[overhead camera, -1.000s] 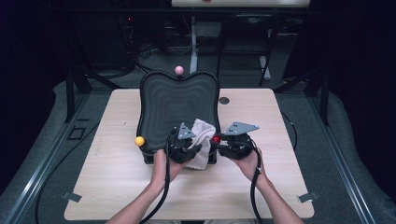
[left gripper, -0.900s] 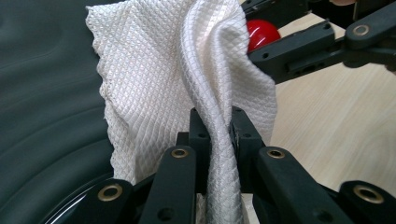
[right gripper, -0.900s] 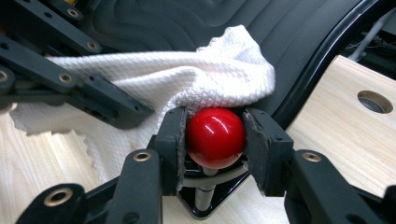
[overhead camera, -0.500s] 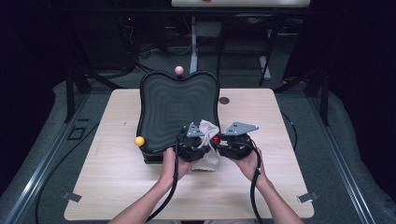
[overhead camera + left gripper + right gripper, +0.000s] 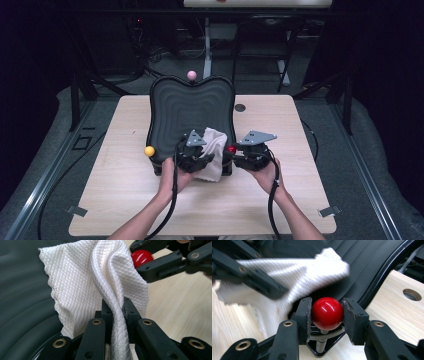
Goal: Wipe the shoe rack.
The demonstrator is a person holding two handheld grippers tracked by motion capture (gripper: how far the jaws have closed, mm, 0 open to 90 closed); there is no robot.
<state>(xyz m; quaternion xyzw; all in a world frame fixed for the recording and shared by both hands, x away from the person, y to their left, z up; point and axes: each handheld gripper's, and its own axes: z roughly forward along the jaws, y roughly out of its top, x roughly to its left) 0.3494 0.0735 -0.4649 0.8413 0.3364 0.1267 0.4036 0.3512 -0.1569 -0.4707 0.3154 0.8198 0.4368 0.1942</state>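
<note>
High view: I've got both grippers at the near edge of the black tray (image 5: 192, 102), which sits mid tabletop (image 5: 300, 200) w/ its ribbed surface tilted up away from me. Left gripper (image 5: 196, 161) has its jaws closed on the white cloth (image 5: 214, 145); in the left gripper view the cloth (image 5: 100, 285) runs as a bunched fold straight up btwn the two jaws, pinched tight, then fans out above them over the tray's dark surface (image 5: 22, 302). Right gripper (image 5: 250, 159) sits just beside it, jaws clamped on the red ball knob (image 5: 231, 149) at the tray's near right corner. Right gripper view shows the knob (image 5: 327, 313) dead centre btwn the jaws, pads touching both sides, its short stem going down to the tray rim. Cloth (image 5: 294, 277) hangs blurred just beyond the knob, w/ the left gripper's jaws on it. Yellow knob (image 5: 149, 151) is at the tray's left side, pink knob (image 5: 191, 75) at the far edge.
</note>
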